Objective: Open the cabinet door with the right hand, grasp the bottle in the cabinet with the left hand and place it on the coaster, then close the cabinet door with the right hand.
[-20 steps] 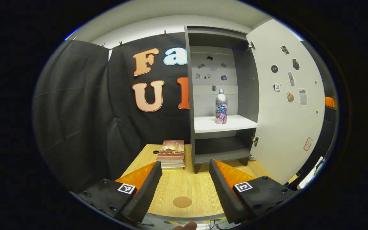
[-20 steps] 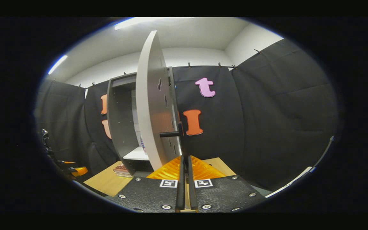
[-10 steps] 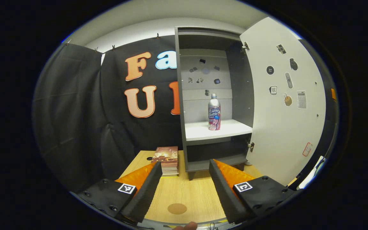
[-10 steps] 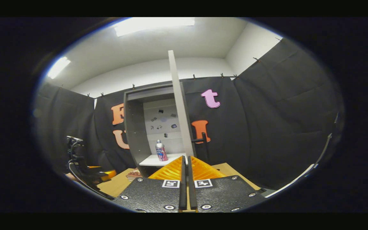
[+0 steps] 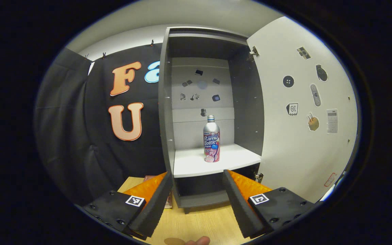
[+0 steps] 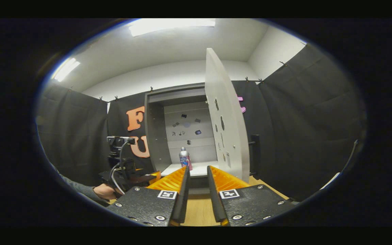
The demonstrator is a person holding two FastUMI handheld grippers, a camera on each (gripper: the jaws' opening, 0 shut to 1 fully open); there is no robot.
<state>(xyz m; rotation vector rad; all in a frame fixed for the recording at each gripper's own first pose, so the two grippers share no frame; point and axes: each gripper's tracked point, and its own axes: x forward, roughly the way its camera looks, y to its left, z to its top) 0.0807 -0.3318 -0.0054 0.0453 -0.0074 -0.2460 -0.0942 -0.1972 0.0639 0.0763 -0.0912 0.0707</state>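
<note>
wooden table point(image 5: 213, 221) near | cabinet door point(image 5: 301, 112) swung right | bottle point(image 5: 211, 143) upright on white shelf point(image 5: 196, 163) | left gripper point(image 5: 197, 177) fingers apart | right gripper point(image 6: 198, 170) fingers slightly apart

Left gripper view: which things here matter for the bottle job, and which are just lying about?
Job:
bottle, upright on the cabinet shelf
cabinet door, swung open
left gripper, open, short of the shelf
right gripper, open, holding nothing

Lying about:
books on the table, mostly hidden behind a finger
stickers on the door
</note>
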